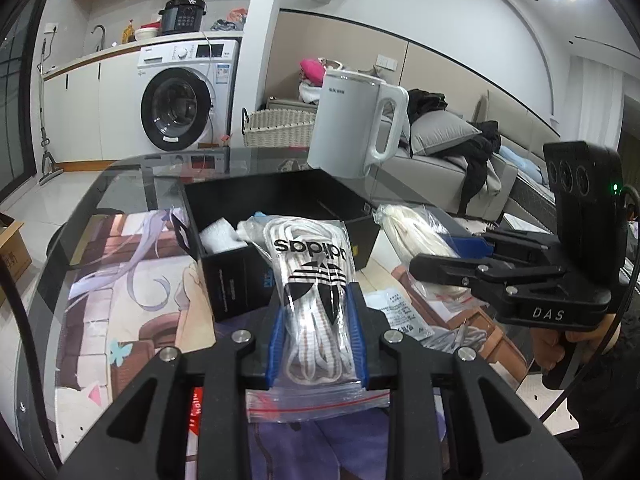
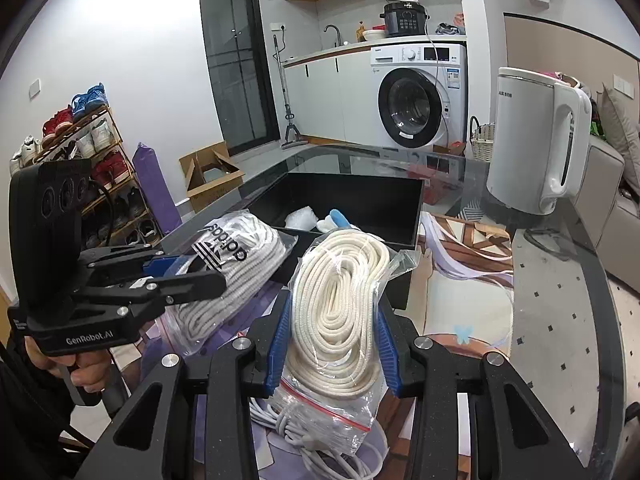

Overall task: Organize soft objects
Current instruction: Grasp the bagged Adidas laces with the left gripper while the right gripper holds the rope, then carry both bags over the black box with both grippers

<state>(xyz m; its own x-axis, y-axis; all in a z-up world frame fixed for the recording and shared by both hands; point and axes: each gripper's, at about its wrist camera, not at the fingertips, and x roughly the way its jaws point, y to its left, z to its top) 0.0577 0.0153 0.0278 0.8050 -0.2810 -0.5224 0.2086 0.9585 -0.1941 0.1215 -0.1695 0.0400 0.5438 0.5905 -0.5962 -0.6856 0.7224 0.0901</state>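
Note:
My left gripper (image 1: 318, 300) is shut on a clear zip bag of white laces with an adidas logo (image 1: 314, 280), held just in front of the open black box (image 1: 224, 200). My right gripper (image 2: 332, 312) is shut on a clear zip bag of coiled cream rope (image 2: 340, 304), held near the same black box (image 2: 400, 200). Each gripper shows in the other's view: the right one (image 1: 448, 264) at the right, the left one (image 2: 192, 276) at the left with the adidas bag (image 2: 224, 272). The box holds white foam (image 1: 220, 234) and a blue-white item (image 2: 334, 220).
A white kettle (image 1: 356, 128) stands on the glass table behind the box. A white cable (image 2: 304, 436) and a paper packet (image 1: 400, 312) lie on the printed mat (image 1: 120, 280). A washing machine, woven basket, sofa, shoe rack and cardboard box stand around the room.

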